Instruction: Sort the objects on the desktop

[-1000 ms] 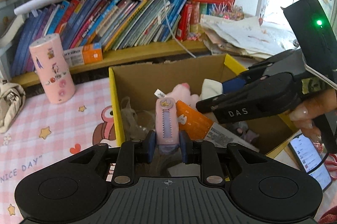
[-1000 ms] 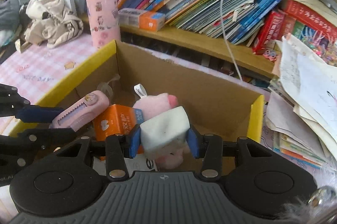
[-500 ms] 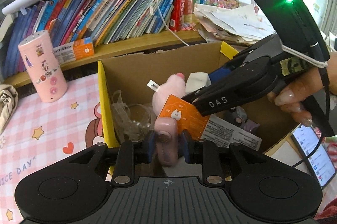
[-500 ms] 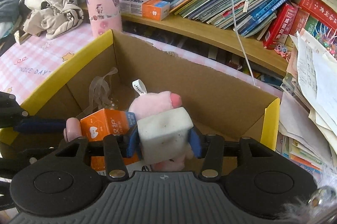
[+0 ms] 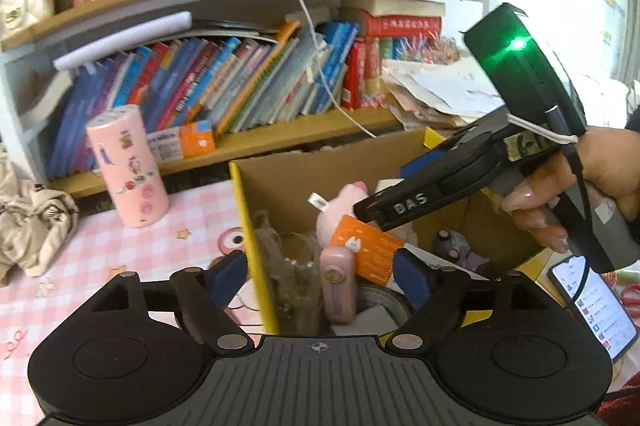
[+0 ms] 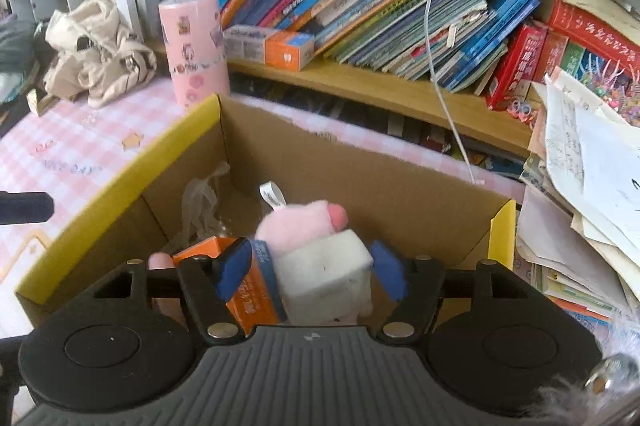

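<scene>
A cardboard box with a yellow rim (image 5: 256, 226) (image 6: 120, 182) holds a pink plush (image 5: 344, 202) (image 6: 304, 222), an orange carton (image 5: 368, 254) (image 6: 248, 290) and a pink utility knife (image 5: 338, 286). My left gripper (image 5: 320, 278) hangs over the box's near edge. Its jaws are opening wide, and the knife stands between them untouched. My right gripper (image 6: 312, 270) (image 5: 384, 186) is inside the box with its jaws opening. A white foam block (image 6: 324, 274) sits between its pads on the plush, with a gap on each side.
A pink sticker-covered cylinder (image 5: 128, 166) (image 6: 194, 46) stands on the checked pink tablecloth left of the box. A beige bag (image 5: 32, 222) lies further left. Leaning books fill the shelf (image 6: 360, 86) behind. Loose papers (image 6: 580, 166) pile up on the right, with a phone (image 5: 592, 306) by the box.
The left jaws let go of the pink knife, which tipped down into the box, then spread wide and drew back. The right pads came off the white block.
</scene>
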### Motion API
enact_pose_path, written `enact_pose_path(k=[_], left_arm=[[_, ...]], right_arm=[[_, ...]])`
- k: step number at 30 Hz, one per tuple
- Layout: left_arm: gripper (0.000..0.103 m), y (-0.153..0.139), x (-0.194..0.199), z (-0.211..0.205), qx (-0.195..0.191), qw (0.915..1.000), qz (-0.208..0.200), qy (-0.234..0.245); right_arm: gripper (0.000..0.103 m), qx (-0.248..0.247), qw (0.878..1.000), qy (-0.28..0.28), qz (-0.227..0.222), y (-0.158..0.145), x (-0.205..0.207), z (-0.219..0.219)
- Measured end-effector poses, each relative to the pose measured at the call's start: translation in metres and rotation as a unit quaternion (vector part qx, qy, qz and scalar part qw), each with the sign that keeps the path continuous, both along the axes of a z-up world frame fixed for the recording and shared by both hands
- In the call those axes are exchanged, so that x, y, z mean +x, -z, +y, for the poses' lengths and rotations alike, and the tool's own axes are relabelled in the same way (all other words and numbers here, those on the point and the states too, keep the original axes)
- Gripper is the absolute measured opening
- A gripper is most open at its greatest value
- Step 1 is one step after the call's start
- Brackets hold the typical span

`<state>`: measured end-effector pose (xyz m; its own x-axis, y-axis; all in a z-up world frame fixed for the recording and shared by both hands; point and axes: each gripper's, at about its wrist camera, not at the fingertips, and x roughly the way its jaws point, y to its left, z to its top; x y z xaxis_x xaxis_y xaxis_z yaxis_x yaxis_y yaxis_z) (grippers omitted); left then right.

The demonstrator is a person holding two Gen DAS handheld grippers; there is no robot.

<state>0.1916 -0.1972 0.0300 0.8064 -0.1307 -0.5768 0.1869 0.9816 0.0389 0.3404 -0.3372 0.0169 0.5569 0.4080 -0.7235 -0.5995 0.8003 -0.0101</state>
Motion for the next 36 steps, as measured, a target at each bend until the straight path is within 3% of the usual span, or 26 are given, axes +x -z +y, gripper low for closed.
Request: enact_pose_path(k=[4,10,22,36], left_arm=[[0.086,-0.004,-0.010,0.005,0.000,0.9998,-0.009,-0.018],[0.088,-0.007,-0.022,0.011,-0.001,0.9993,-0.015,-0.034],[0.088,-0.009,-0.046,0.012,-0.007,0.9989,-0.019,-0.043],[0.093,-0.004,-0.071,0.016,-0.009,0.9980,-0.019,-0.060]], right_arm=[[0.076,0.011,1.000,0.012,-0.012,-0.010,-0.011,-0.004],[0.081,0.032,0.999,0.032,-0.028,-0.022,-0.035,-0.012],[0.083,0.060,0.996,0.061,-0.035,-0.035,-0.079,-0.031],[0.083,0.057,0.993,0.098,-0.034,-0.025,-0.127,-0.047]])
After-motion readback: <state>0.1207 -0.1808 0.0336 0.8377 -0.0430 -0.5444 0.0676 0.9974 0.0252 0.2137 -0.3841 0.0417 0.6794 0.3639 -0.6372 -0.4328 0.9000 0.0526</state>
